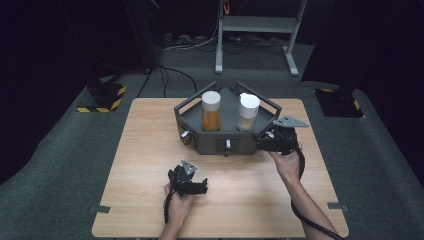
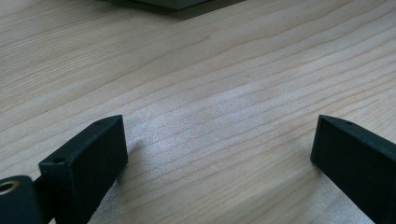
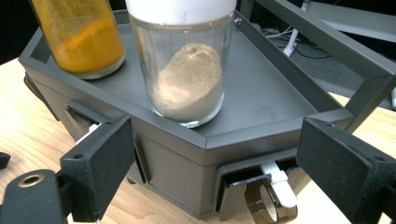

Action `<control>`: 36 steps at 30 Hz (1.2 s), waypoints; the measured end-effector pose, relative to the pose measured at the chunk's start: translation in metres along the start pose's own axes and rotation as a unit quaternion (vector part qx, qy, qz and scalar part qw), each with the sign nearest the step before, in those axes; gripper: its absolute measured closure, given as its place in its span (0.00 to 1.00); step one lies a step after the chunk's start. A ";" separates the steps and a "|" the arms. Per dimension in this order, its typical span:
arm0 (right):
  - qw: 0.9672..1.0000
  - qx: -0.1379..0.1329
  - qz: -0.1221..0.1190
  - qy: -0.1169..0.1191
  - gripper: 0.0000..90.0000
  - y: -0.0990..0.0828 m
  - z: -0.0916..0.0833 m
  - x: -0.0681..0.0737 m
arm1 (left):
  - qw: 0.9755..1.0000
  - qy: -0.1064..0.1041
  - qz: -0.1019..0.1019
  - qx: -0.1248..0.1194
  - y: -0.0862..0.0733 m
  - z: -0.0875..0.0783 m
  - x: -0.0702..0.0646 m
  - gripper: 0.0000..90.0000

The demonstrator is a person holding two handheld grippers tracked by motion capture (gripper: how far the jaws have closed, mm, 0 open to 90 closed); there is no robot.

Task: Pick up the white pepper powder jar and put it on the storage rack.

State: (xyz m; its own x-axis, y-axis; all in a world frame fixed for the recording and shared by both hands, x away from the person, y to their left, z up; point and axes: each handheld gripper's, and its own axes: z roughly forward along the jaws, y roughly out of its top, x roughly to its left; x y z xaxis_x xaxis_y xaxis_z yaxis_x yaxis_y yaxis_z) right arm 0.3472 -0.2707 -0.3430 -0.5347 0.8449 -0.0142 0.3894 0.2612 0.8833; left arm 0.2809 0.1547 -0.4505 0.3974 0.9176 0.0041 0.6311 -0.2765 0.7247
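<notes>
Right gripper view: right tongs (image 3: pixel 205 177) spread wide and empty, framing the grey rack's (image 3: pixel 261 100) corner below the beige-powder jar (image 3: pixel 187 70), which stands beside the orange jar (image 3: pixel 79 35). Approach step, I judge; next, lift and clamp the glass. Left tongs (image 2: pixel 219 158) gape idle over the counter (image 2: pixel 210 70).

a lab or test studio, not a home: black drapes all round, grey carpet, a lone wooden table (image 1: pixel 150 150), hazard-striped floor weights (image 1: pixel 102 97) (yellow and black), loose cables (image 1: pixel 200 45), a grey metal stand (image 1: pixel 260 30).
</notes>
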 end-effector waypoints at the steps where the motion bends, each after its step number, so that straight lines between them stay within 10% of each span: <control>1: 1.000 0.000 -0.001 -0.001 0.13 -0.001 0.000 0.000 | 1.000 0.000 0.000 0.000 0.000 0.000 0.000 0.04; 36: 1.000 0.013 -0.022 -0.017 0.13 -0.036 -0.012 0.009 | 1.000 0.000 -0.001 0.000 0.000 0.000 0.000 0.04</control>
State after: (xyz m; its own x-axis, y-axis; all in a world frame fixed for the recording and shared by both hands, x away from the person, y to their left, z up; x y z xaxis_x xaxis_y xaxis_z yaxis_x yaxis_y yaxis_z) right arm 0.3191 -0.2778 -0.3695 -0.5266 0.8474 -0.0682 0.3864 0.3101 0.8686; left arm 0.2809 0.1545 -0.4507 0.3966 0.9180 0.0032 0.6313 -0.2753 0.7251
